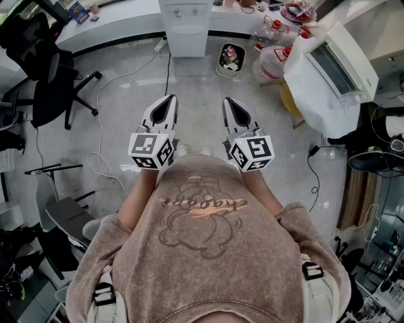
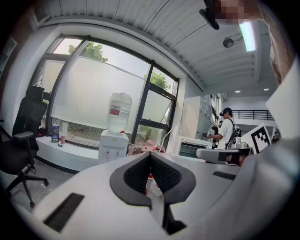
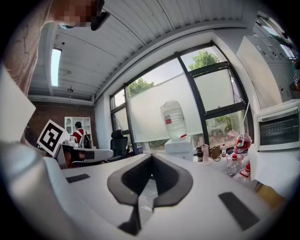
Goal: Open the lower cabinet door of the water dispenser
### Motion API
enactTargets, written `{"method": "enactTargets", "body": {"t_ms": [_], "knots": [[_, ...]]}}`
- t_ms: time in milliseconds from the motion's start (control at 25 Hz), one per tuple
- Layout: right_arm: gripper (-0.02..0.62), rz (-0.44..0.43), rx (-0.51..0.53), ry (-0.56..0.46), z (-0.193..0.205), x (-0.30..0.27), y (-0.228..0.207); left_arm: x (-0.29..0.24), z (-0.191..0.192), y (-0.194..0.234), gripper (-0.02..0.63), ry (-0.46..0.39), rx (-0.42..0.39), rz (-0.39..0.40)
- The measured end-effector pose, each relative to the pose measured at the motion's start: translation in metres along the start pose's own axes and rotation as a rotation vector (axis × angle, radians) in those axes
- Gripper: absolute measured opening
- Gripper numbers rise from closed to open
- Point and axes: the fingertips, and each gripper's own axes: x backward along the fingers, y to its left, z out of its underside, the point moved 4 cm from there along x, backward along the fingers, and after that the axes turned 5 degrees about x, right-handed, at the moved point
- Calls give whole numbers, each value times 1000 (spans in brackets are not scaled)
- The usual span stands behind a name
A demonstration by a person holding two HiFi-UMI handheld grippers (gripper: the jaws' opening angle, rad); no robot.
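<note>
White floor-standing water dispenser [image 1: 185, 19]: well ahead; lower cabinet door [image 1: 185, 43], handle seemingly too small to read. White left gripper [image 1: 169, 101], white right gripper [image 1: 228, 102]: fingers [image 2: 164, 177] together, empty. Step close first, then part one pair at the door's edge.

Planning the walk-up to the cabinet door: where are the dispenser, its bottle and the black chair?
dispenser [image 1: 185, 31]: head view, on its white front panel.
bottle [image 2: 118, 112]: left gripper view, on the middle of its clear body.
chair [image 1: 50, 88]: head view, on its black upholstery.

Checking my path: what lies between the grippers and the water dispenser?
Head view: floor up to the water dispenser, crossed by a black cable and a white cable.
</note>
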Motion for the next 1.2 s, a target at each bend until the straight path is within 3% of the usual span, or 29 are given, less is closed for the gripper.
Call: {"method": "enactTargets", "body": {"t_ms": [480,800,1200], "knots": [[6,22,-18,-10,5,6,-26,-3,1,-4,18,-7,-23,-39],[6,-7,-32,29,35,19,-48,-6,4,-26,18,-48,-4,-63],[6,-42,-42,39,38,-17,-60,-32,4,1,18,-58,19,-62]]}}
